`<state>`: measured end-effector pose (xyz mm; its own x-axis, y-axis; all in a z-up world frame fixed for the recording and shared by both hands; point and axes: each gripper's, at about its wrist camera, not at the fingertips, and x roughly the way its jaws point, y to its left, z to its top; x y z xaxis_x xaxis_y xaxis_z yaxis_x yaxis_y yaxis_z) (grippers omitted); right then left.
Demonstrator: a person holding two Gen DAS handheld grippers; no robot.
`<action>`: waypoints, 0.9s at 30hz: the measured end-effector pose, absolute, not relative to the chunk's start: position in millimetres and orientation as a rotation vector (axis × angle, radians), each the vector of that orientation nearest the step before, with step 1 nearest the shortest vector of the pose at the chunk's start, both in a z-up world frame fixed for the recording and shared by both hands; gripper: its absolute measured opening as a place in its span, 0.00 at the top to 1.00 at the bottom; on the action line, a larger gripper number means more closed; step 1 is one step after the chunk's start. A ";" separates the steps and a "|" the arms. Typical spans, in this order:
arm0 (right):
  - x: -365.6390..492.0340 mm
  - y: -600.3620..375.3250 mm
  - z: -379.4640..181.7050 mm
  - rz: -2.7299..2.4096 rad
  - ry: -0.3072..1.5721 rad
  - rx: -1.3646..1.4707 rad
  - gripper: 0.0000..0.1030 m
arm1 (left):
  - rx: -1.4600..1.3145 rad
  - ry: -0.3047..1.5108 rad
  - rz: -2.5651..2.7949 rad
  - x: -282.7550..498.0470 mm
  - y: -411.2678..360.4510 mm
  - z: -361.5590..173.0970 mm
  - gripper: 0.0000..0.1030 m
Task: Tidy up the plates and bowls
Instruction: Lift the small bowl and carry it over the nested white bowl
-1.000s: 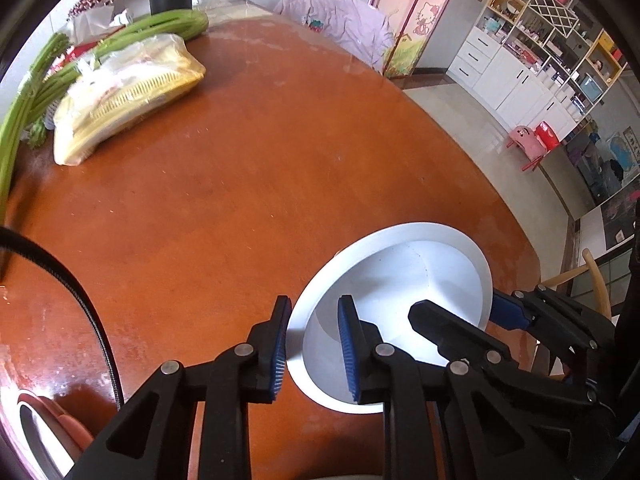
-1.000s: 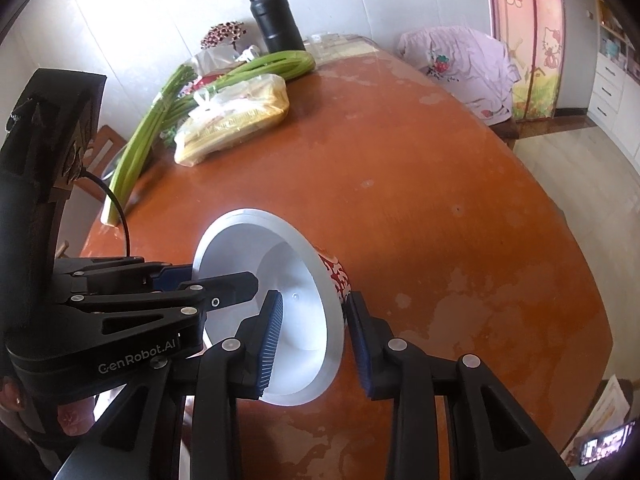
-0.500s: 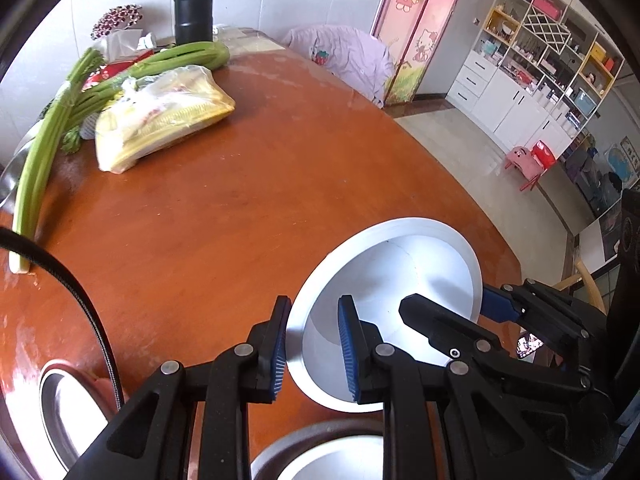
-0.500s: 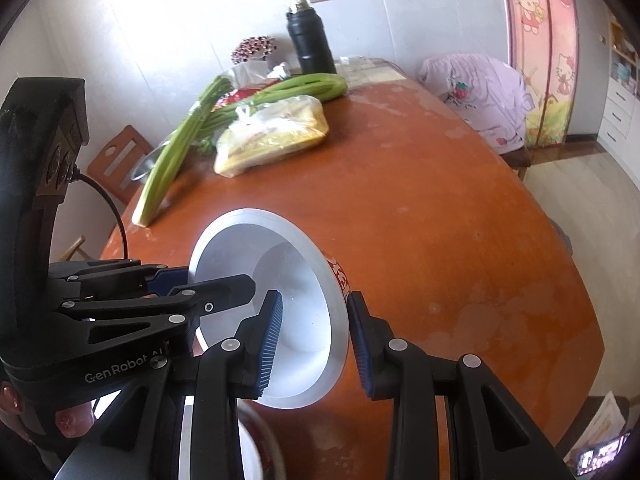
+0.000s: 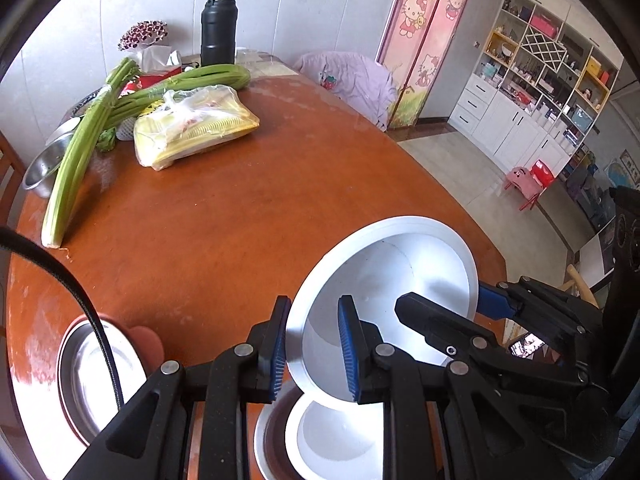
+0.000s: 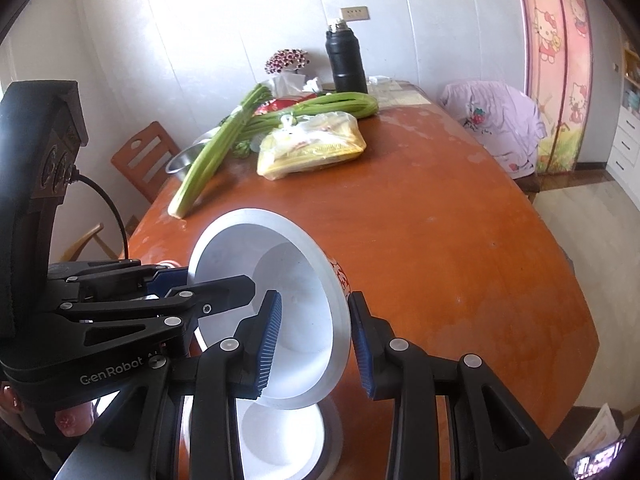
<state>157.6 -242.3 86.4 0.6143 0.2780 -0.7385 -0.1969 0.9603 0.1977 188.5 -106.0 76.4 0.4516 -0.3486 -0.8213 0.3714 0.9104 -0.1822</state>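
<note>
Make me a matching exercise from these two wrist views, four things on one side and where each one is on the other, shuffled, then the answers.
Things:
1. white bowl
2. black flask
3. yellow bag
4. purple cloth

Places:
A. draped over a chair by the table's far side
B. standing upright at the far end of the table
C. gripped by its rim between the left gripper and the right gripper
D. lying on the table beside the green stalks

Pairs: 1-C, 2-B, 3-D, 4-A
</note>
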 end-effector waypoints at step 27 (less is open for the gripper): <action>100.1 -215.6 85.1 0.375 0.862 0.017 0.62 | -0.057 0.954 -0.378 124.5 -72.8 70.7 0.76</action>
